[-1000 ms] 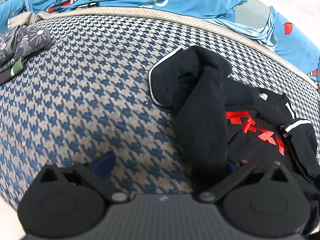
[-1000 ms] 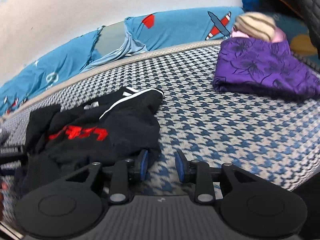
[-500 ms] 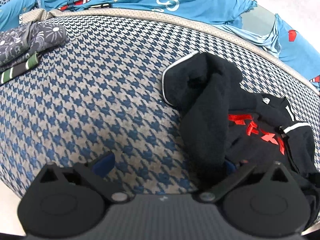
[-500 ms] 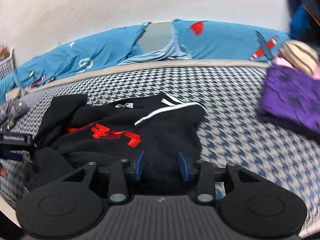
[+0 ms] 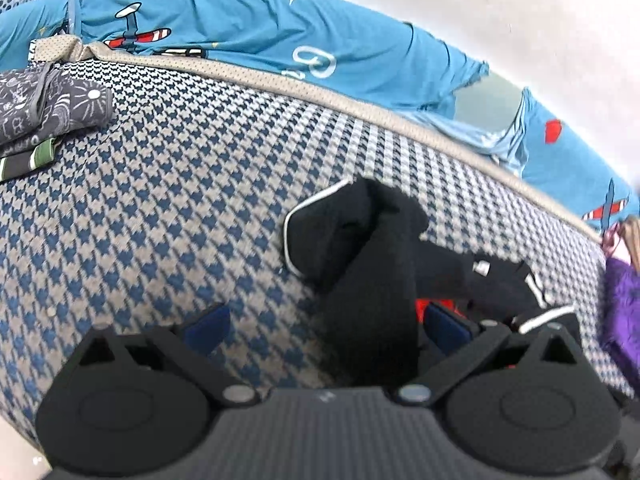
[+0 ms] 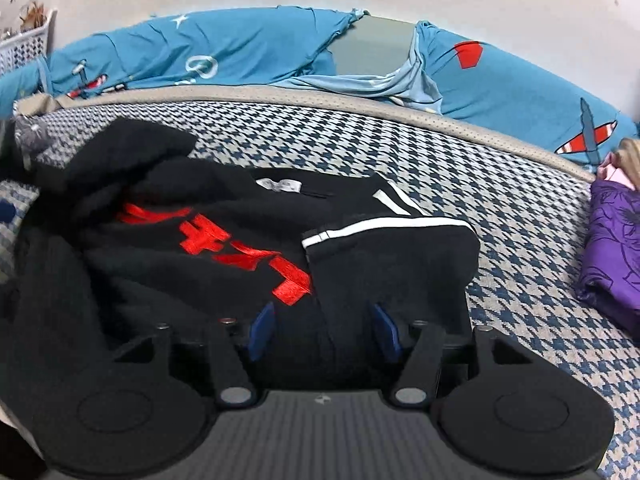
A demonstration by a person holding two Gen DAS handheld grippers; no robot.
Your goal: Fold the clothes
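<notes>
Black garment [image 6: 224,248] bunched between right gripper's [image 6: 323,332] spread, just-opening fingers, left gripper's [image 5: 326,326] fingers wide apart

The houndstooth bed [image 5: 168,208] is bare in a wide area on the left of the black garment [image 6: 248,248], up to the grey folded cloth [image 5: 52,108] at the far left edge. On the right, a bare strip stays between the black garment and the purple cloth [image 6: 616,248]. Behind, the blue bedding [image 6: 240,52] lies against the wall and closes the far side. The garment itself lies crumpled in the middle.
</notes>
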